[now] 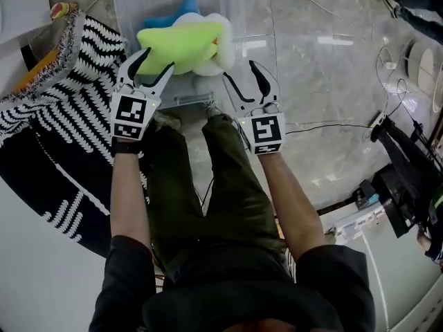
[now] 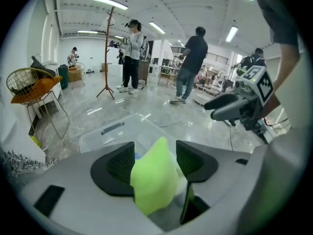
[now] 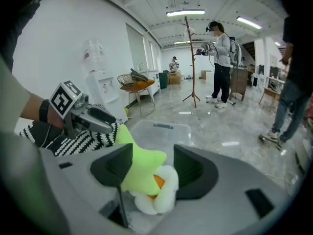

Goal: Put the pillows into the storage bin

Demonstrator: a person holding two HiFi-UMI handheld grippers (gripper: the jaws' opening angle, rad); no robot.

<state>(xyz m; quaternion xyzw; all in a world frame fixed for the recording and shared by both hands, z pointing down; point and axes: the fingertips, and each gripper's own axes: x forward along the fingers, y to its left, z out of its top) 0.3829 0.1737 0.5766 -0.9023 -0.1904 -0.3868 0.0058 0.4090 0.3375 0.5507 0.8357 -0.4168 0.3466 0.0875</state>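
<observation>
Jaws, both pairs: apart and empty, left gripper and right gripper poised at the storage bin near its rim, green pillow lying just beyond their tips against the white pillow (bin-borne, so seemingly needing no grip).

Right tool, jaws apart, faces green pillow in clear bin.

Head camera steeply down over storage bin, gripper cameras close, low, both facing the bin
</observation>
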